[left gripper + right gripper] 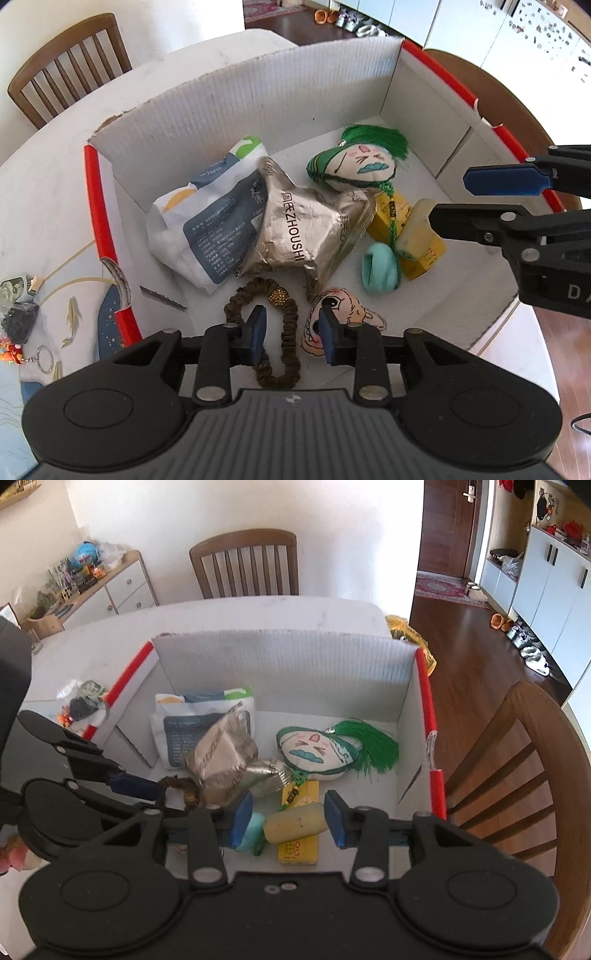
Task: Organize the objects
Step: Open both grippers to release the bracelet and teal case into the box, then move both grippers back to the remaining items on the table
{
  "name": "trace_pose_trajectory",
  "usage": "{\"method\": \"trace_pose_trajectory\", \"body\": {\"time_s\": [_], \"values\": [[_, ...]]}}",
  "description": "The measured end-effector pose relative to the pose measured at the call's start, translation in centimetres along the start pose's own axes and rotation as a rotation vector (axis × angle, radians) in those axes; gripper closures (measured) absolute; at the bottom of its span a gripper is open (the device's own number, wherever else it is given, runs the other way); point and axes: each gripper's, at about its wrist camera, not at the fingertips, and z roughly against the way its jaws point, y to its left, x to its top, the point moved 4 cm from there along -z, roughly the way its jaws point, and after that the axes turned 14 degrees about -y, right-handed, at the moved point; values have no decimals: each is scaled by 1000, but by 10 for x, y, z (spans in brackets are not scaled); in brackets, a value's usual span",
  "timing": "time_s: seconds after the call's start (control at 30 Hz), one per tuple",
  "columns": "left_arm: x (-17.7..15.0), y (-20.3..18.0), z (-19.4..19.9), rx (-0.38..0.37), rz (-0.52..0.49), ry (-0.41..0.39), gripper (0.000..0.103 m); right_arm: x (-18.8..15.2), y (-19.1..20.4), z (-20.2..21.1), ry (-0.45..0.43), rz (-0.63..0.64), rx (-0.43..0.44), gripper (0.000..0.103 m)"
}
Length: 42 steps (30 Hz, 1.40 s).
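Both grippers are hanging slightly parted and empty over the white box point(229, 92). Left gripper point(291, 334) is pointing steeply down, its pads straddling one side of the brown scrunchie point(288, 332) without pressing it. Right gripper point(288, 821) is tilting down above the pale yellow piece point(295, 823), which is lying crosswise on the yellow carton point(299, 849).

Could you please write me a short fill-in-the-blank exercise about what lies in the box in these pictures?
1. The silver foil pouch lies partly on top of the white and ____ paper packet.
2. The tassel on the cloth face charm is ____.
3. The brown scrunchie lies on the floor of the white box, below the left gripper, whose jaws are ____.
4. The box's side rims are coloured ____.

Missing words: blue; green; open; red
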Motion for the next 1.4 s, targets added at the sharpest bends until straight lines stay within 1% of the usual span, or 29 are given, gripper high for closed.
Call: {"method": "trace_pose_trajectory", "body": {"time_s": [0.03,0.1,0.13,0.2,0.23,0.43,0.6,0.7,0.83,0.9,0.97,1.0,1.03,1.13,1.2,1.23,1.33,1.4], "values": [[0,-1,1,-4,7,-7,70,1,0,3,-6,-2,0,61],[1,-1,8,-22,24,-31,61,3,1,9,-20,-6,1,60],[4,-4,11,-34,30,-44,58,4,2,11,-26,-9,1,60],[5,-5,21,-40,29,-74,40,7,3,17,-40,-15,3,60],[6,-6,27,-37,22,-95,39,8,5,21,-49,-16,5,60],[6,-5,61,-45,16,-180,39,14,16,43,-101,-18,15,60],[5,-3,90,-35,7,-263,39,20,30,62,-147,-22,18,58],[3,2,114,-20,-16,-314,34,22,40,70,-174,-16,20,57],[-1,8,137,-8,-23,-365,34,25,54,79,-206,-6,16,55],[-3,12,146,3,-31,-385,30,25,59,82,-218,-5,16,52],[-5,15,153,14,-43,-405,25,25,66,84,-231,-3,5,43],[-7,17,157,18,-46,-413,24,25,69,84,-237,-4,1,42],[-8,20,161,17,-45,-420,24,25,72,85,-239,-12,4,40],[-13,30,173,13,-32,-436,23,24,79,84,-235,-42,13,39],[-15,37,177,15,-29,-446,22,24,85,85,-238,-54,15,34],[-17,41,180,15,-25,-452,22,24,87,85,-242,-61,13,30],[-21,54,188,20,-8,-465,21,26,97,84,-247,-70,19,29],[-23,64,190,31,-3,-472,19,27,105,83,-251,-71,20,25]]}}
